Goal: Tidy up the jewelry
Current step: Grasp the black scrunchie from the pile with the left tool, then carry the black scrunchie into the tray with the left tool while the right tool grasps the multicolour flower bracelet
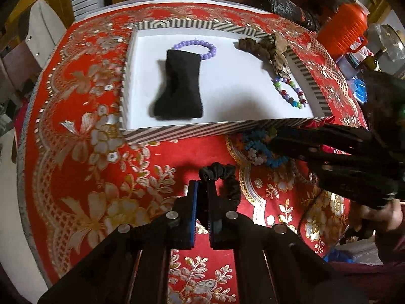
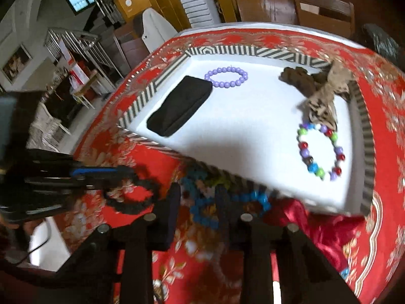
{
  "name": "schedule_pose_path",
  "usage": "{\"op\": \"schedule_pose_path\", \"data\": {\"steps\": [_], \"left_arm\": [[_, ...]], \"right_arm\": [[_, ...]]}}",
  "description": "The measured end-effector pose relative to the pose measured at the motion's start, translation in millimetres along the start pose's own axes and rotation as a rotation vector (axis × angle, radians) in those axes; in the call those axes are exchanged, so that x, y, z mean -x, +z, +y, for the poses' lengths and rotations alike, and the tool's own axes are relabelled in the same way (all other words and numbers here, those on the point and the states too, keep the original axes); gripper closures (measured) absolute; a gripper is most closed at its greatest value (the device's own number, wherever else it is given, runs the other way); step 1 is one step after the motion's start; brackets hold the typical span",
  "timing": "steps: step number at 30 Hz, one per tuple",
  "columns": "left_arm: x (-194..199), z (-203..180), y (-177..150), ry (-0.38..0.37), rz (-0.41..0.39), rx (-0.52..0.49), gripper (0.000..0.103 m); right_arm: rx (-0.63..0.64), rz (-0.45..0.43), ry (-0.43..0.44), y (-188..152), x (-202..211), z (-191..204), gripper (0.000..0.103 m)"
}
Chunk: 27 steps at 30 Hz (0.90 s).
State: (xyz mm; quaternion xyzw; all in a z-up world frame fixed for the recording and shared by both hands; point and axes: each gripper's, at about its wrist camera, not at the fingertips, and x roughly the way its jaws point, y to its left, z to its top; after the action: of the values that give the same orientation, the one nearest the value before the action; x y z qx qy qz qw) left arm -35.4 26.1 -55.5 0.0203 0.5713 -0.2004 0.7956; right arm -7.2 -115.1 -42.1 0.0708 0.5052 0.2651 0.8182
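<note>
A striped-rim white tray holds a black pouch, a purple bead bracelet, a multicoloured bead bracelet and brown scrunchies. My left gripper is shut on a black scrunchie in front of the tray. My right gripper is open over a colourful flower-bead bracelet lying by the tray's front edge.
A red floral tablecloth covers the round table. A red satin cloth lies under the tray's near corner. An orange container, bottles and a black bag stand at the far right. Chairs surround the table.
</note>
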Motion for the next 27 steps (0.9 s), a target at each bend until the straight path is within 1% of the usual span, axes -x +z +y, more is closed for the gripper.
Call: {"op": "schedule_pose_path", "data": {"steps": [3, 5, 6, 7, 9, 10, 14, 18, 20, 23, 27], "left_arm": [[2.3, 2.2, -1.4, -0.002, -0.004, 0.009, 0.103], [2.3, 3.4, -2.1, -0.006, -0.003, 0.018, 0.103], [1.5, 3.9, -2.1, -0.007, -0.003, 0.022, 0.103], [1.0, 4.1, -2.6, -0.007, -0.003, 0.026, 0.103], [1.1, 5.1, -3.1, -0.009, -0.001, 0.032, 0.103], [1.8, 5.3, -3.3, -0.012, -0.002, 0.034, 0.103], [9.2, 2.1, -2.3, -0.019, -0.017, 0.027, 0.103], [20.7, -0.5, 0.9, -0.017, -0.038, 0.020, 0.103], [26.0, -1.2, 3.9, -0.015, -0.050, 0.018, 0.103], [34.3, -3.8, 9.9, -0.014, -0.073, 0.013, 0.103], [43.0, -7.9, 18.7, -0.009, -0.098, 0.008, 0.103]], "right_arm": [[0.042, 0.003, -0.040, 2.6, -9.4, 2.6, 0.074], [0.066, 0.026, -0.062, 3.0, -14.3, 3.4, 0.082], [0.076, 0.029, -0.063, 2.5, -15.2, 3.8, 0.084], [0.083, 0.038, -0.057, 2.5, -16.2, 4.5, 0.090], [0.095, 0.051, -0.060, 2.9, -15.6, 6.8, 0.091], [0.084, 0.047, -0.040, 3.5, -12.2, 6.4, 0.091], [0.022, 0.000, 0.035, 4.1, 18.2, 2.0, 0.091], [-0.020, -0.055, 0.090, 8.6, 48.5, 0.7, 0.091], [-0.022, -0.095, 0.099, 11.6, 66.6, 2.6, 0.091], [-0.019, -0.132, 0.102, 14.9, 85.5, 5.9, 0.091], [-0.013, -0.164, 0.093, 19.9, 106.0, 6.7, 0.091]]}}
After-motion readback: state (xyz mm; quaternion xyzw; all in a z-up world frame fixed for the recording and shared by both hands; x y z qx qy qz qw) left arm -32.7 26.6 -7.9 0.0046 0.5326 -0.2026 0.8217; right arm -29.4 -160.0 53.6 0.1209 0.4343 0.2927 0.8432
